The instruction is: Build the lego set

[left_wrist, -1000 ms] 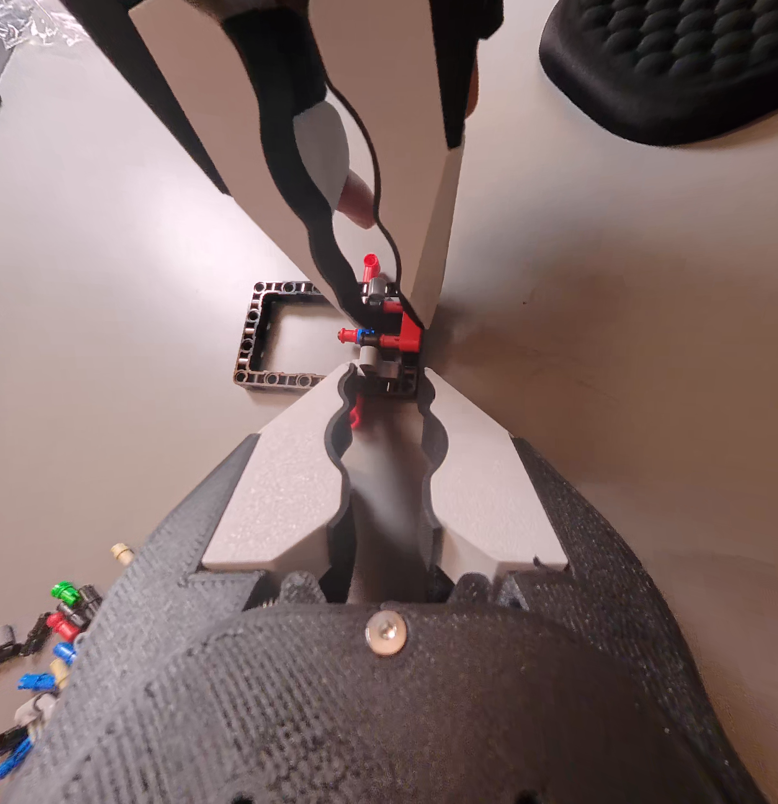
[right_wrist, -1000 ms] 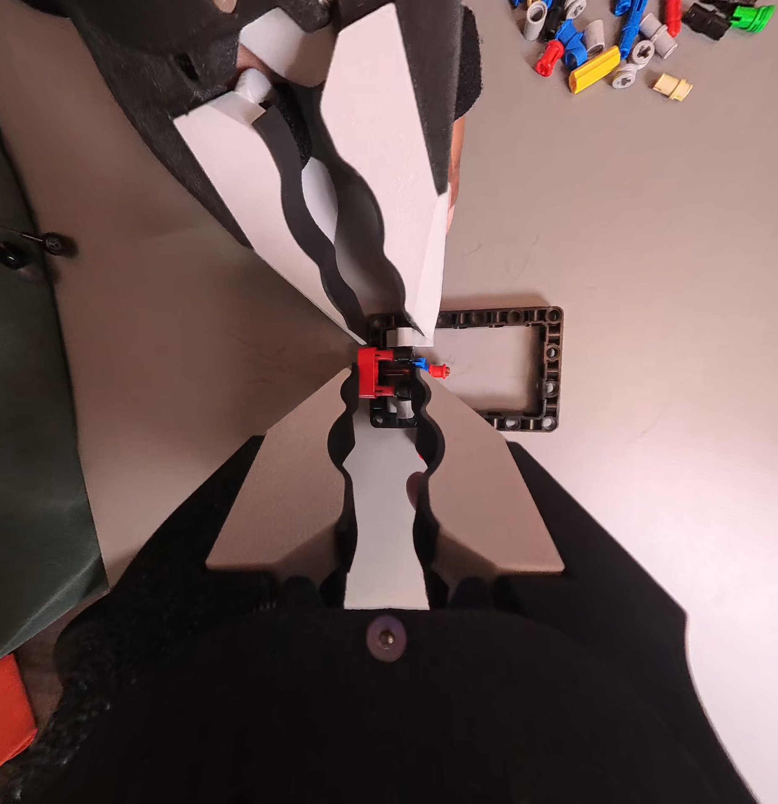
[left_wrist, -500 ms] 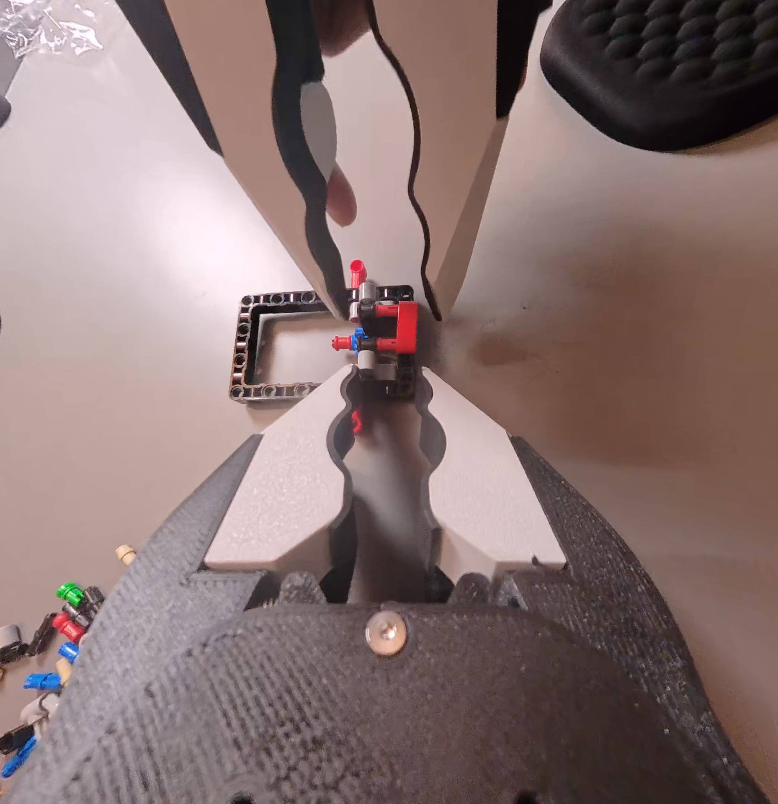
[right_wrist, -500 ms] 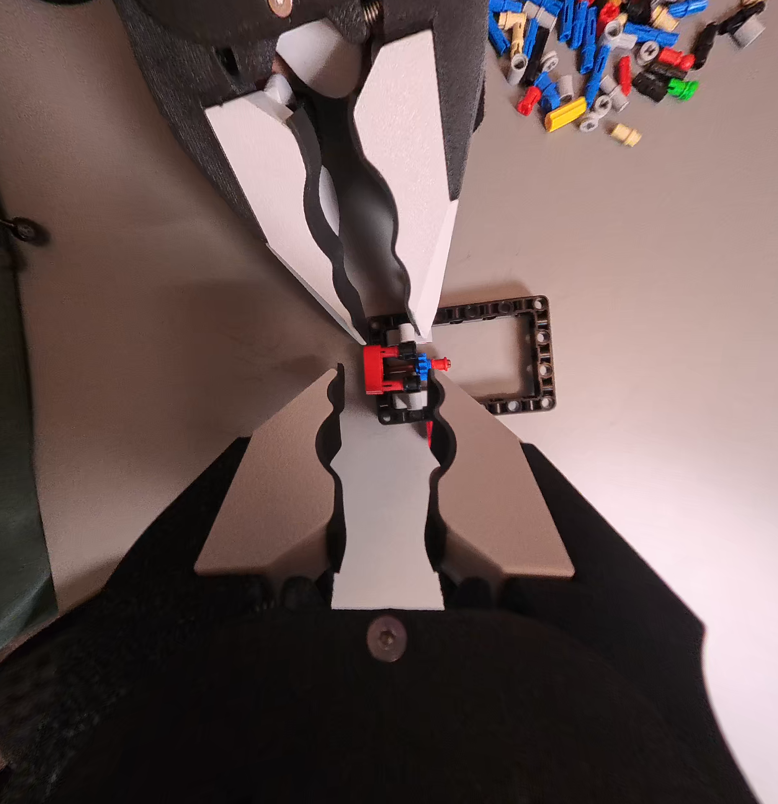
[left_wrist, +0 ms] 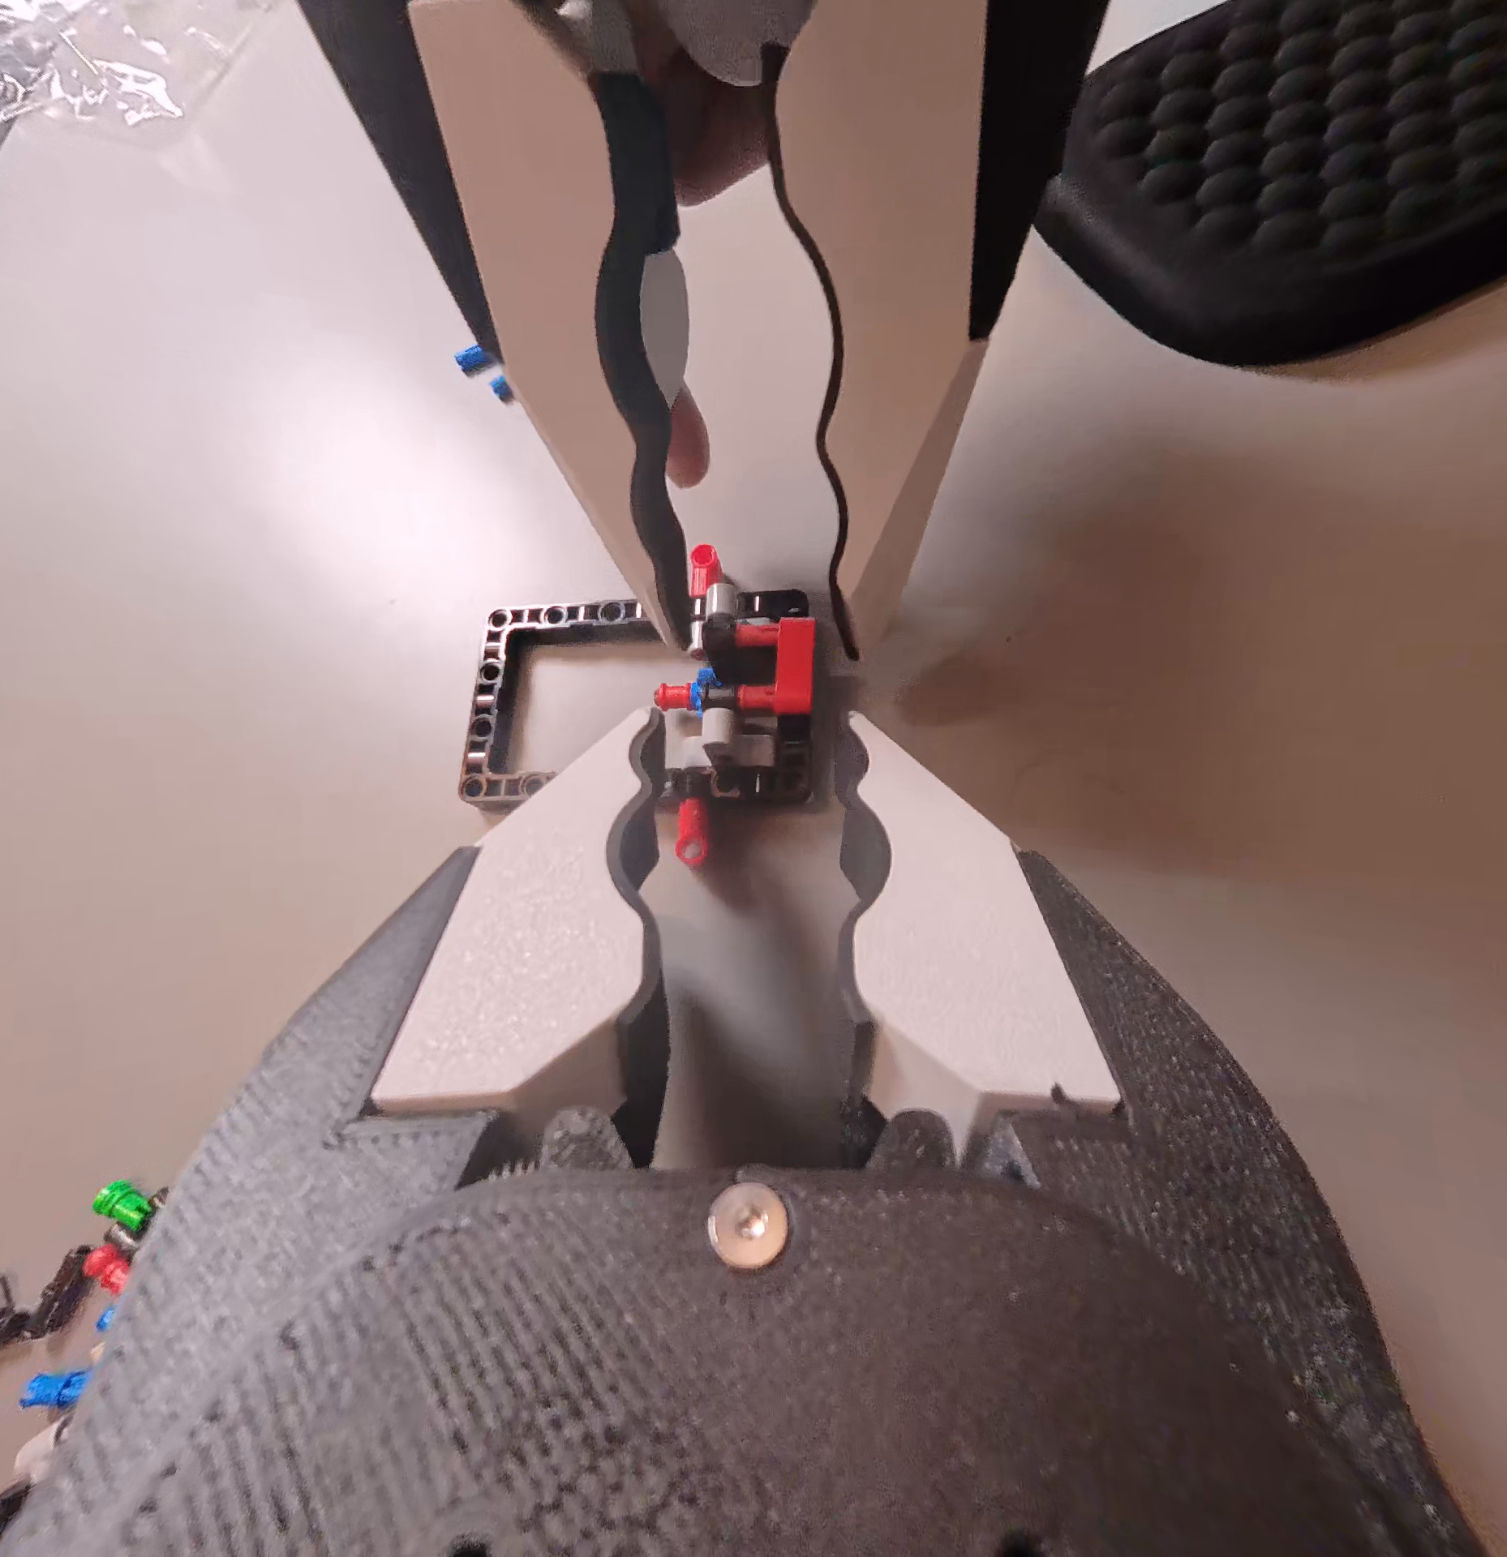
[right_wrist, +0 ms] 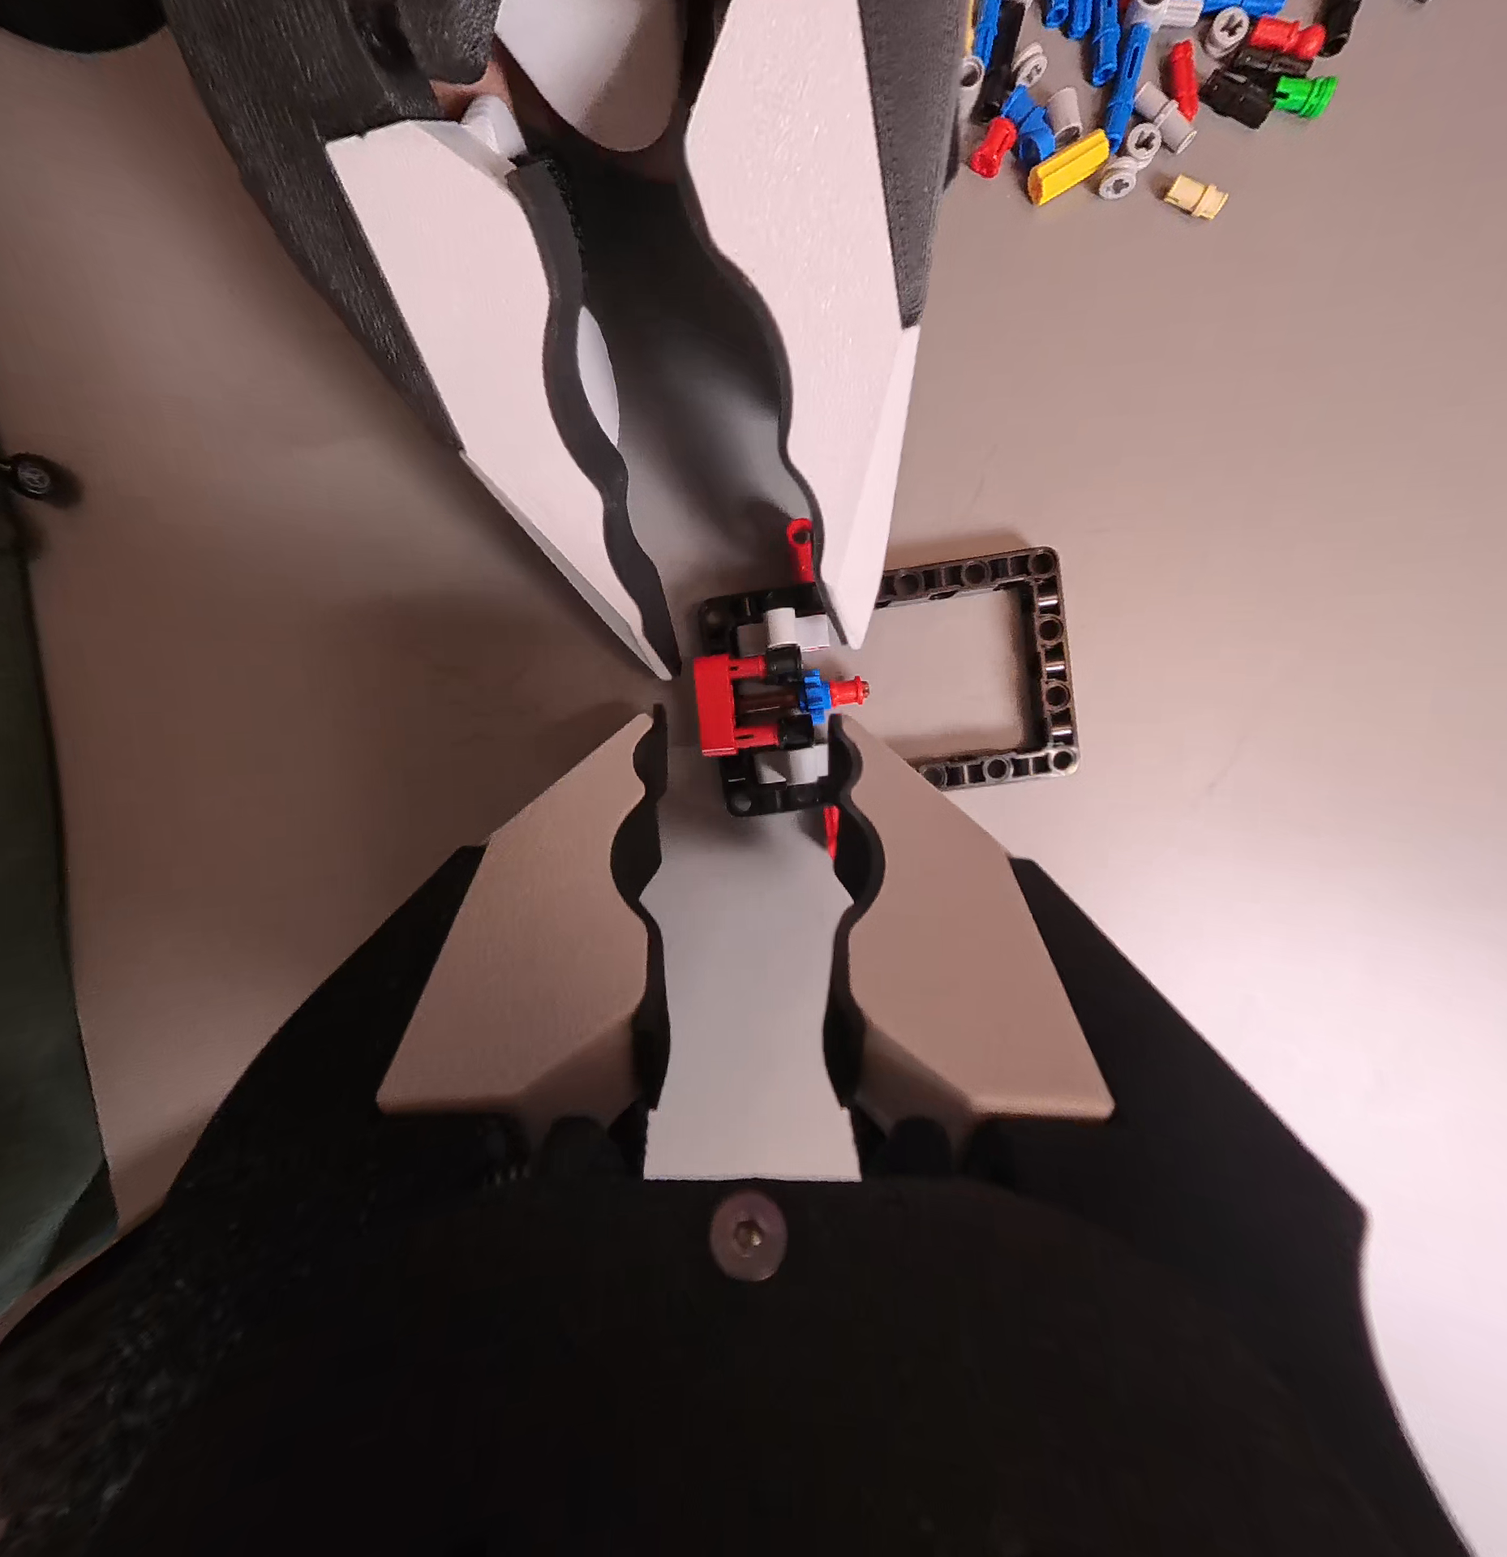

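- Loose pins (left_wrist: pixel 101 1247) lie unused at the counter's (left_wrist: pixel 228 421) left.
- An empty dark frame (left_wrist: pixel 514 699) awaits joining.
- Left gripper (left_wrist: pixel 746 724) and right gripper (left_wrist: pixel 754 640), jaws spread, flank the small red-and-black sub-assembly (left_wrist: pixel 746 699) on the counter; most building remains.

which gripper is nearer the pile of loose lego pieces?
Left. The left gripper has the loose pieces just beside its body; the right gripper faces them from across the small black frame, farther off.
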### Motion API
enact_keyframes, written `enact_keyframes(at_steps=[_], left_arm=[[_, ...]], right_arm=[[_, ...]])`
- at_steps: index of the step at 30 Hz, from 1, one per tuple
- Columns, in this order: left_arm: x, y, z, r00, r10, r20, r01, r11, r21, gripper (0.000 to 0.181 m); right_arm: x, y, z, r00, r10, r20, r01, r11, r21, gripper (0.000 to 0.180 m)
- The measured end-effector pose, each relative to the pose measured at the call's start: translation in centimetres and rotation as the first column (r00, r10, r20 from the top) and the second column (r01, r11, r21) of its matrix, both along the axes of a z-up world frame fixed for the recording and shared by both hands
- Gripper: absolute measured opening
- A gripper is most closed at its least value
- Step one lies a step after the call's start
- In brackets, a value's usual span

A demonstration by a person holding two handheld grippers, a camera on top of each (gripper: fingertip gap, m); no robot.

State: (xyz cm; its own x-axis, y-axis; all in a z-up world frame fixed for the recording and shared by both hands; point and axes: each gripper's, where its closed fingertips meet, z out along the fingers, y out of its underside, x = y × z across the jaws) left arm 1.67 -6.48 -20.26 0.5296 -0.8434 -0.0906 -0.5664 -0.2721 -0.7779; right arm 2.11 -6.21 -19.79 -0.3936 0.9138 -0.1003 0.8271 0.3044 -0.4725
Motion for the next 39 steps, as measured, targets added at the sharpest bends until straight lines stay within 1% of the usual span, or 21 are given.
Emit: enact_keyframes(at_steps=[2,5,10,12,18,20,23,24,27,30,32,36,38,39], left_arm=[[0.1,0.1,0.0,1.0,-0.001,0.003,0.001,1.0,-0.008,0.039],[0.1,0.1,-0.4,1.0,-0.013,-0.009,0.013,1.0,-0.021,0.039],[-0.9,-0.2,-0.6,0.998,-0.001,-0.061,0.002,1.0,0.006,0.04],[-1.6,-0.3,-0.4,0.998,0.011,-0.058,-0.01,1.0,0.019,0.04],[-1.3,-0.2,0.0,0.999,0.002,0.052,0.0,0.999,-0.034,0.043],[-0.9,-0.3,0.0,0.997,-0.011,0.075,0.015,0.999,-0.049,0.041],[-0.6,-0.2,-0.3,0.996,-0.013,0.087,0.019,0.997,-0.07,0.038],[-0.5,-0.2,-0.3,0.996,-0.013,0.09,0.02,0.997,-0.077,0.036],[-0.2,-0.2,0.1,0.992,-0.011,0.127,0.022,0.996,-0.084,0.033],[-0.1,0.2,0.7,0.986,0.001,0.167,0.013,0.996,-0.086,0.034],[0.0,0.2,0.7,0.986,-0.004,0.167,0.02,0.996,-0.092,0.034],[0.3,-0.2,0.5,0.986,-0.026,0.165,0.043,0.994,-0.099,0.024],[0.3,-0.2,0.5,0.986,-0.027,0.164,0.043,0.994,-0.098,0.024],[0.4,-0.3,0.5,0.986,-0.029,0.165,0.046,0.994,-0.1,0.024]], right_arm=[[0.2,0.1,-0.1,1.0,-0.008,-0.009,0.008,1.0,0.007,0.038],[0.1,0.3,-0.2,0.999,-0.021,-0.029,0.021,1.0,0.0,0.038],[1.0,0.3,-0.6,0.998,0.017,-0.058,-0.015,0.999,0.04,0.039],[1.2,0.4,-0.4,0.993,0.03,-0.111,-0.024,0.998,0.051,0.039],[0.3,0.6,-0.2,0.958,0.018,-0.287,-0.008,0.999,0.035,0.04],[0.1,0.5,-0.4,0.95,0.019,-0.31,-0.013,1.0,0.021,0.038],[-0.2,0.2,-0.3,0.935,0.019,-0.355,-0.023,1.0,-0.005,0.026],[-0.3,0.2,-0.2,0.93,0.02,-0.368,-0.026,1.0,-0.011,0.025],[-0.2,0.1,-0.3,0.922,0.031,-0.387,-0.04,0.999,-0.017,0.025],[-0.3,-0.1,-0.3,0.916,0.029,-0.401,-0.049,0.998,-0.04,0.025],[-0.2,-0.1,-0.3,0.915,0.032,-0.402,-0.055,0.997,-0.046,0.025],[0.0,-0.4,-0.4,0.919,0.049,-0.391,-0.08,0.995,-0.065,0.032],[0.0,-0.1,-0.3,0.917,0.044,-0.397,-0.075,0.995,-0.064,0.025],[0.1,-0.2,-0.3,0.917,0.047,-0.397,-0.081,0.994,-0.072,0.025]])
